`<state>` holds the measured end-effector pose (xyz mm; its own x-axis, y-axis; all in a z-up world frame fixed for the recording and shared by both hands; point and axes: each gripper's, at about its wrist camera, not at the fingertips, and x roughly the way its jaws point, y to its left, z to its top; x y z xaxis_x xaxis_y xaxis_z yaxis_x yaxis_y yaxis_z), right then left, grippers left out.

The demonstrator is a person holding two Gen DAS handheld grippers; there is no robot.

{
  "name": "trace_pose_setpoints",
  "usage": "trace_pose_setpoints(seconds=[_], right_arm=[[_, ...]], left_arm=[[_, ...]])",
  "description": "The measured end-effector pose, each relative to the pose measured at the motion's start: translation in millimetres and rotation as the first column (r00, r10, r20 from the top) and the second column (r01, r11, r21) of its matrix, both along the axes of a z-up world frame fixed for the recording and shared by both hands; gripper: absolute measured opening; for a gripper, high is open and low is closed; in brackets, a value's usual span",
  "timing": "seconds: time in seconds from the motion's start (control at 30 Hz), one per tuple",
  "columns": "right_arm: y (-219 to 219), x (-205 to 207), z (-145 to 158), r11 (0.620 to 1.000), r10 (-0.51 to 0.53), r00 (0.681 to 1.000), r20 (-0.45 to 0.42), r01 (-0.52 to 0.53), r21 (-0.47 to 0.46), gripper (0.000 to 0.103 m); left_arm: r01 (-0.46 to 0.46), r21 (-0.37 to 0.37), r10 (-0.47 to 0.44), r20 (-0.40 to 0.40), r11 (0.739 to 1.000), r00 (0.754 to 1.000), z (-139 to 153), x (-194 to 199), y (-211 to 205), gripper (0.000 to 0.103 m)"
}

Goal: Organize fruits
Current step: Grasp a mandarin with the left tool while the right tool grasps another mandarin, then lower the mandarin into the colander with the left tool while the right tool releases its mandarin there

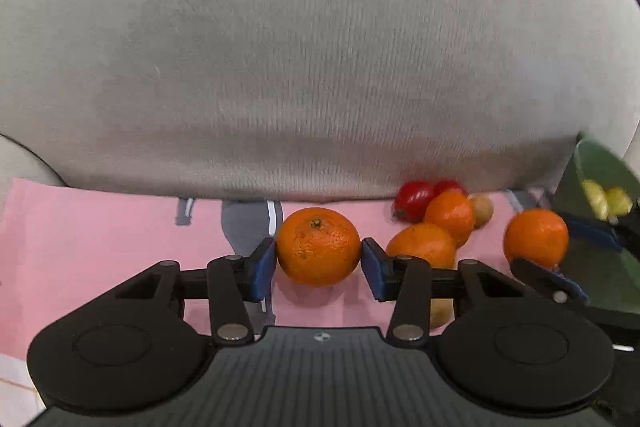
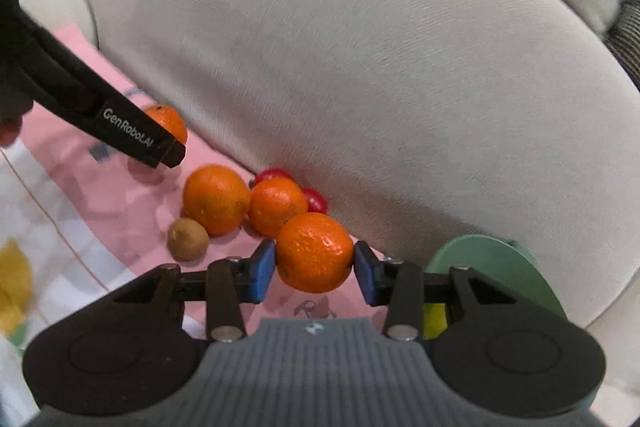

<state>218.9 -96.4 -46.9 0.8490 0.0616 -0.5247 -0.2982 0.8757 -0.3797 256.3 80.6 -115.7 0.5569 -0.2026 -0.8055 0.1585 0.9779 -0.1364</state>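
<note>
I hold one orange (image 1: 319,247) in my left tongs (image 1: 319,259) and another orange (image 2: 315,253) in my right tongs (image 2: 315,267), both over the pink cloth (image 1: 100,227); next, I judge, carry each to the green bowl (image 2: 500,259).

**Soft indoor light, smeared fisheye edges**

We see even, diffuse lighting in both views, with no glare. Faint shadows sit under the held orange (image 1: 319,247) and along the base of the grey cushion (image 1: 320,47). Fisheye bending curves the edges, and dark corners vignette them. Motion blur smears the green bowl (image 1: 600,187) and a yellow fruit (image 2: 14,279).
</note>
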Motion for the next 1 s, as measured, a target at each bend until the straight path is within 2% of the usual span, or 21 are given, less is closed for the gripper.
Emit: trace_pose_setpoints(seconds=[0.17,0.33,0.5,0.67,0.83,1.0], right_arm=[[-31.4,-28.7,32.0,0.993,-0.043,0.999,0.027,0.039,0.112,0.04],[-70.8,-46.2,49.8,0.975,-0.125,0.992,0.014,0.12,0.189,0.04],[-109.1,-60.9,52.7,0.953,-0.188,0.981,-0.038,0.192,0.236,0.04],[-131.1,-61.2,42.8,0.937,-0.195,0.975,-0.111,0.218,0.274,0.04],[-147.2,-58.5,37.9,0.939,-0.168,0.971,-0.168,0.21,0.272,0.04],[-159.6,-51.5,31.1,0.952,-0.136,0.966,-0.219,0.189,0.239,0.04]], left_arm=[[0.024,-0.04,-0.023,0.03,0.999,0.999,39.5,-11.3,-11.5,0.052],[0.157,-0.05,-0.154,0.061,0.986,0.986,77.0,-27.8,-54.2,0.052],[0.297,-0.048,-0.294,0.069,0.954,0.953,100.6,-44.4,-104.1,0.052],[0.39,-0.011,-0.39,0.024,0.921,0.921,101.6,-52.4,-146.6,0.052],[0.421,-0.061,-0.424,-0.072,0.905,0.903,93.1,-48.2,-167.0,0.052],[0.459,-0.06,-0.463,-0.138,0.886,0.876,81.1,-44.2,-187.4,0.052]])
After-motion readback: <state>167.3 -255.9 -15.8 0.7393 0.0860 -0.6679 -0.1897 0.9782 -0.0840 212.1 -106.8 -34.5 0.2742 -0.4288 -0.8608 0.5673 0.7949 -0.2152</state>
